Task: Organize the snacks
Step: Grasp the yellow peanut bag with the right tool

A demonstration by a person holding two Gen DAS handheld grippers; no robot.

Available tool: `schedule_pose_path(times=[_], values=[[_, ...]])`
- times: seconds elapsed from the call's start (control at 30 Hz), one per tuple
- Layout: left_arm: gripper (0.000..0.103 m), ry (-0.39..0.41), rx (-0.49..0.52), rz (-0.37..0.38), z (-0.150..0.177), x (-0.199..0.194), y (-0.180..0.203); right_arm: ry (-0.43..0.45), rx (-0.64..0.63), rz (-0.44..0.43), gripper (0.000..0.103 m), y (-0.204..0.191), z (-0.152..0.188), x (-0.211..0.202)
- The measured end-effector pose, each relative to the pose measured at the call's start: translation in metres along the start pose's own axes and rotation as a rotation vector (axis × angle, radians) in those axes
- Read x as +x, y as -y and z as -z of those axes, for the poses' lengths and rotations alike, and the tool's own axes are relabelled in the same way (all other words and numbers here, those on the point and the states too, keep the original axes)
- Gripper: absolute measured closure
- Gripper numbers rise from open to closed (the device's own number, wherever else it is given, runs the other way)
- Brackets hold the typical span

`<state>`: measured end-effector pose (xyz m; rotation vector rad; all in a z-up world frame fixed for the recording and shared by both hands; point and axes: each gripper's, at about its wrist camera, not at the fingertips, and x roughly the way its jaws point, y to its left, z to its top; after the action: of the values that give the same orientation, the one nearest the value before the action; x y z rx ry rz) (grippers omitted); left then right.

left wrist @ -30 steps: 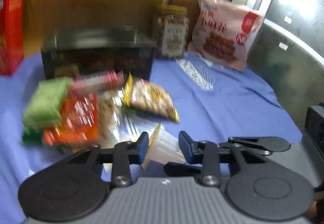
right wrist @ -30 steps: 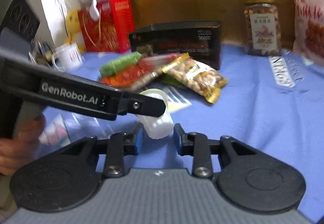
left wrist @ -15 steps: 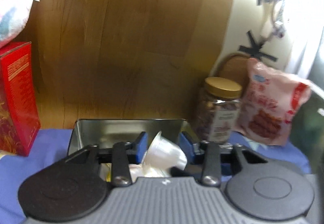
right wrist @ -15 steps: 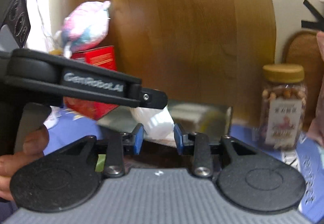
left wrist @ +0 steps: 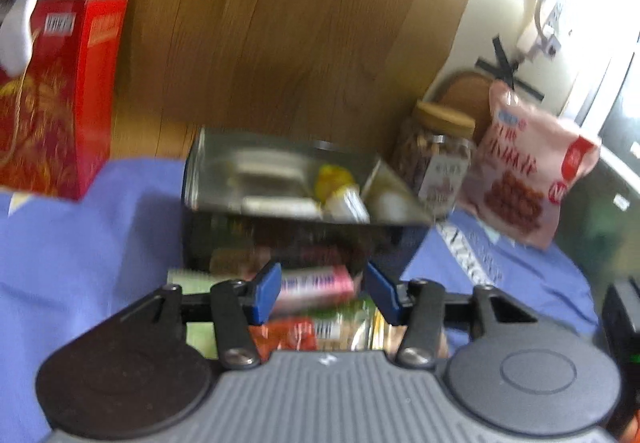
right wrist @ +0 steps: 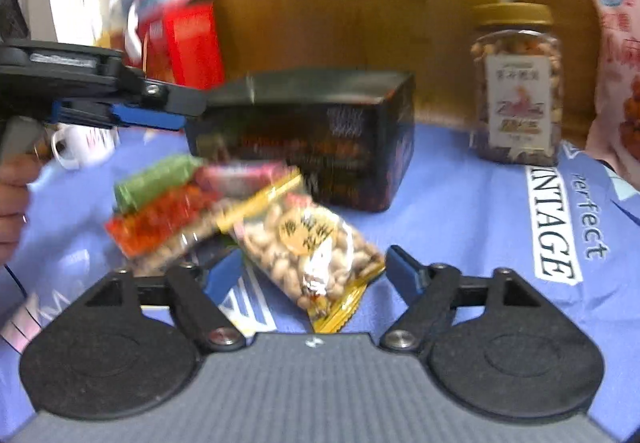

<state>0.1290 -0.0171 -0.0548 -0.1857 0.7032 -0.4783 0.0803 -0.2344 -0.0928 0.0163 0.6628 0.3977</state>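
With both jaws just opened and nothing between them, the left gripper [left wrist: 320, 293] and right gripper [right wrist: 314, 275] hang empty before the tin [left wrist: 296, 179]. Next pick looks like the peanut bag [right wrist: 312, 251], at six o'clock of the tin on the desk [right wrist: 480, 223].

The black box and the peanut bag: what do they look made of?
Black box: probably tin, since its bare inside is shiny and mirror-like while the outside is dark glossy print. Peanut bag: thin plastic film, seemingly, with a clear glossy window showing nuts and a gold crimped edge.
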Motion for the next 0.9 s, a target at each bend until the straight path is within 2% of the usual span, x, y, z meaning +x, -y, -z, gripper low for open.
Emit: schedule_pose_path(times=[0.07, 0.1, 0.13, 0.23, 0.3, 0.4, 0.57, 0.6, 0.63, 0.7, 0.9], values=[[0.055, -0.035, -0.013, -0.001, 0.011, 0.003, 0.000, -0.030, -0.023, 0.021, 0.014, -0.003, -0.004, 0.009], [0.055, -0.047, -0.019, 0.000, 0.015, 0.004, -0.001, -0.032, -0.040, 0.032, 0.018, -0.006, -0.004, 0.010], [0.055, -0.054, -0.024, -0.001, 0.020, 0.004, -0.001, -0.029, -0.061, 0.041, 0.032, -0.009, -0.005, 0.008], [0.055, -0.057, -0.033, -0.007, 0.030, -0.003, -0.003, -0.021, -0.065, 0.050, 0.066, -0.010, 0.004, -0.005], [0.055, -0.059, -0.037, -0.010, 0.035, -0.009, -0.002, -0.011, -0.045, 0.032, 0.071, -0.011, 0.010, -0.017], [0.054, -0.069, -0.040, 0.006, 0.043, -0.017, 0.002, -0.002, -0.047, -0.008, 0.071, -0.018, 0.025, -0.038], [0.051, -0.090, -0.032, 0.047, 0.062, -0.031, 0.016, -0.010, -0.098, -0.023, 0.068, -0.045, 0.050, -0.066], [0.050, -0.095, -0.035, 0.055, 0.065, -0.034, 0.018, -0.006, -0.104, -0.012, 0.065, -0.050, 0.054, -0.070], [0.049, -0.097, -0.036, 0.057, 0.068, -0.036, 0.019, -0.009, -0.105, -0.004, 0.049, -0.052, 0.056, -0.072], [0.049, -0.101, -0.036, 0.044, 0.074, -0.041, 0.020, -0.003, -0.103, 0.000, 0.035, -0.055, 0.060, -0.077], [0.049, -0.125, -0.075, 0.035, 0.088, -0.058, 0.012, 0.000, -0.088, -0.016, 0.033, -0.054, 0.074, -0.096]])
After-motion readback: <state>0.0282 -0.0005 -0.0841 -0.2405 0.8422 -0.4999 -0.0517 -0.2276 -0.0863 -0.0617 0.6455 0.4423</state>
